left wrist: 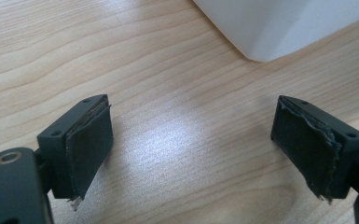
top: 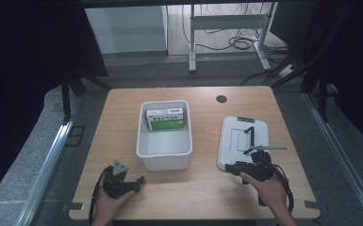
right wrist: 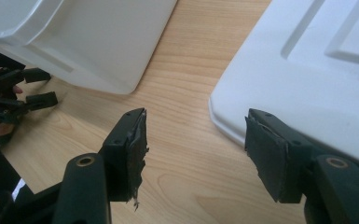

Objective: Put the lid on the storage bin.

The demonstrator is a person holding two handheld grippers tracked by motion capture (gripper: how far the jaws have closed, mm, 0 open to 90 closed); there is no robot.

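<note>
box (top: pixel 165 118) in the bin (top: pixel 164 153) at table (top: pixel 198 188) centre, lid (top: pixel 243 141) flat just right of it

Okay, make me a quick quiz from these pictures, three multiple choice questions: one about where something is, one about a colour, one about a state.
1. Where is the green and white box?
A. Inside the white bin, at its far end
B. On the lid
C. On the bare table beside the bin

2. What colour is the lid lying on the table?
A. Blue
B. White
C. Red

3. How does the left tool stand?
A. Shut on the box
C. Shut on the lid
B. Open, with bare table between its jaws

Answers:
1 A: the high view shows the box inside the white bin, against its far wall.
2 B: the lid is white, to the right of the bin.
3 B: the left gripper view shows the jaws wide apart with wood between them.
</note>
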